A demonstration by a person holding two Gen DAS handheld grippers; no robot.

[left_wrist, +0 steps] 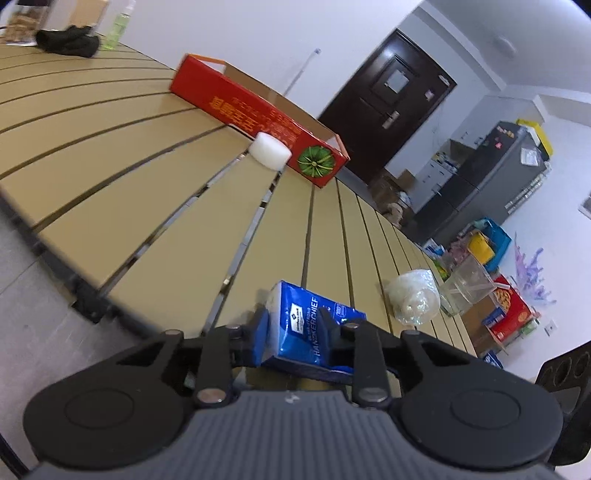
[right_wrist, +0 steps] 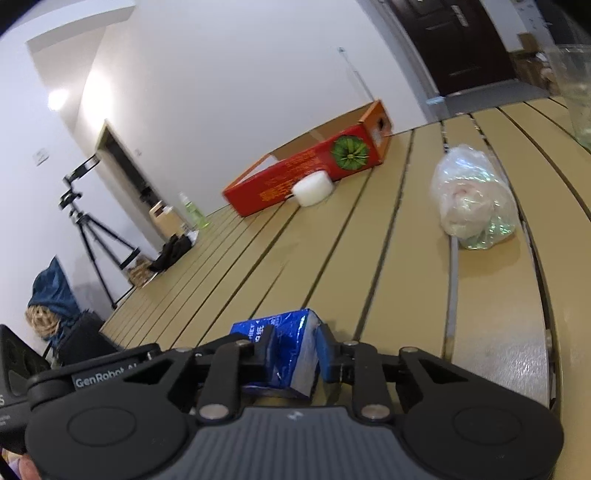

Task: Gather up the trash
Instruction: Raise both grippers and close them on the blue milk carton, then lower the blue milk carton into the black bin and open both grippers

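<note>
A blue handkerchief tissue pack (left_wrist: 306, 332) lies on the tan slatted table (left_wrist: 110, 155), and my left gripper (left_wrist: 295, 322) is shut on it, a pad pressing each side. In the right wrist view my right gripper (right_wrist: 295, 345) is shut on a crumpled blue tissue pack (right_wrist: 286, 332). I cannot tell whether it is the same pack. A white foam piece (left_wrist: 269, 150) (right_wrist: 313, 188) rests against an open red cardboard box (left_wrist: 236, 107) (right_wrist: 280, 181) farther off. To the right of both grippers sits a crumpled clear plastic bag (left_wrist: 413, 299) (right_wrist: 472, 195).
A clear plastic cup (left_wrist: 465, 288) (right_wrist: 576, 85) stands at the table's right edge. A green bottle (left_wrist: 118, 26) (right_wrist: 194, 212) and a black cloth (left_wrist: 68, 40) (right_wrist: 171, 251) are at the far end. Off the table stand a tripod (right_wrist: 85, 225), a dark door (left_wrist: 384, 103) and floor clutter (left_wrist: 495, 295).
</note>
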